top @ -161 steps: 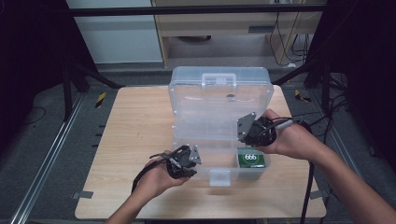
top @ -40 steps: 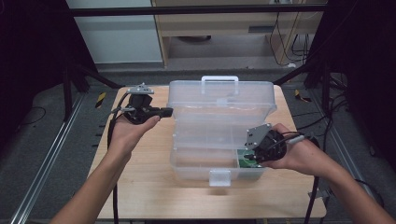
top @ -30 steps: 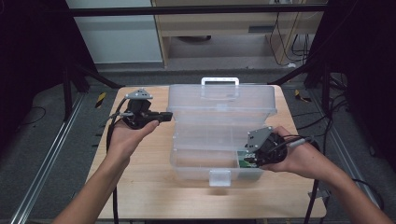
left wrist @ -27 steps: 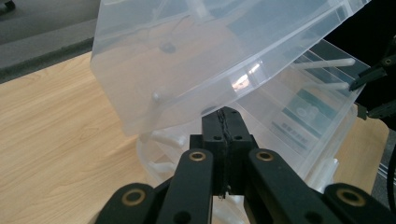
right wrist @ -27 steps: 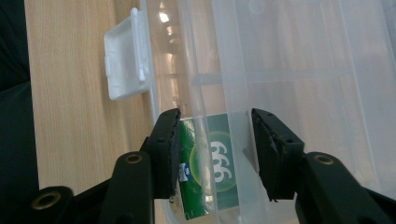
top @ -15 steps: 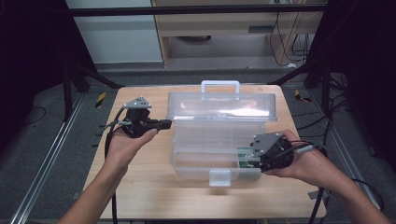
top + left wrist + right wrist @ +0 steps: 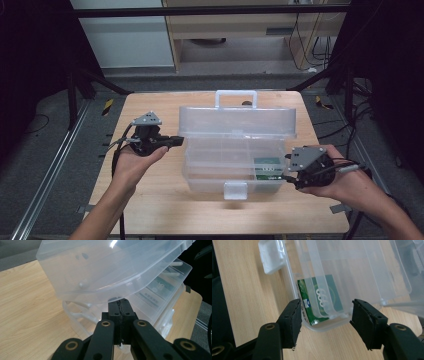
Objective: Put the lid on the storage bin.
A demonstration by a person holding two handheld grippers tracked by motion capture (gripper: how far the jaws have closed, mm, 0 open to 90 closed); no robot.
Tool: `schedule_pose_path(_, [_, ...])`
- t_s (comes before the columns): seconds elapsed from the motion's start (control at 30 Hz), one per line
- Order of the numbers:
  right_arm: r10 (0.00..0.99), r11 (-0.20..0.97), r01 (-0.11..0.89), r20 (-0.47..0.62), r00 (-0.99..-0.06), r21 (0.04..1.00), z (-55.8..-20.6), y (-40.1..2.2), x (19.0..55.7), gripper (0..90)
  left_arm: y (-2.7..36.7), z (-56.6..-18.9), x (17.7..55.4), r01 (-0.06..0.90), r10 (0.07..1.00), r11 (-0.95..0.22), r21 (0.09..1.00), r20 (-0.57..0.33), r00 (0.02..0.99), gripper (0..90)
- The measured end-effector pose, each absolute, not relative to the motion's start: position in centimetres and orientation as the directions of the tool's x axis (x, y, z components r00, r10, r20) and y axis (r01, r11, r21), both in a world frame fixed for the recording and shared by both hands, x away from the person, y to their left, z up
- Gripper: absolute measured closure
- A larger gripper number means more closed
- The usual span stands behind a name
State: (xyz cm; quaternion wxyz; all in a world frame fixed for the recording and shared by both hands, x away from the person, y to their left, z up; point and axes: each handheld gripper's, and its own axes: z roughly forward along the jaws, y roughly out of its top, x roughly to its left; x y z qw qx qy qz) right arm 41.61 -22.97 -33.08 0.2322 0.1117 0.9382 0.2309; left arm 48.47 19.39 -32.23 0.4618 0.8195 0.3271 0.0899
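A clear plastic toolbox point(image 7: 220, 172) sits mid-table, its lid point(image 7: 237, 122) tilted partway down over the base and the white handle point(image 7: 236, 95) on top. A green card box point(image 7: 267, 167) lies in the base's right front compartment. My left gripper point(image 7: 177, 141) is shut at the box's left side. In the left gripper view its tips point(image 7: 121, 305) sit just under the lid's point(image 7: 100, 267) lower edge, with nothing between them. My right gripper point(image 7: 289, 170) is open at the box's right front corner. In the right gripper view its jaws point(image 7: 325, 315) straddle the base's corner, beside the green box point(image 7: 319, 298).
A white latch point(image 7: 235, 190) hangs at the base's front middle, near the table's front edge point(image 7: 215, 231). Bare wood lies left of the box under my left hand. Dark frame rails and a grey floor surround the table.
The lid has swung from upright down toward the base. My left gripper followed it forward along the box's left side. The right gripper drifted slightly to the right.
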Motion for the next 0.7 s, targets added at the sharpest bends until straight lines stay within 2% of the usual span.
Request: schedule_pose_path(0.7, [0.407,0.839,0.183,-0.37,-0.835,0.512,-34.3,-26.5,40.9,35.8,19.5,-33.9,47.1,0.445,0.61,-0.375,0.813,-0.146,0.779,89.9])
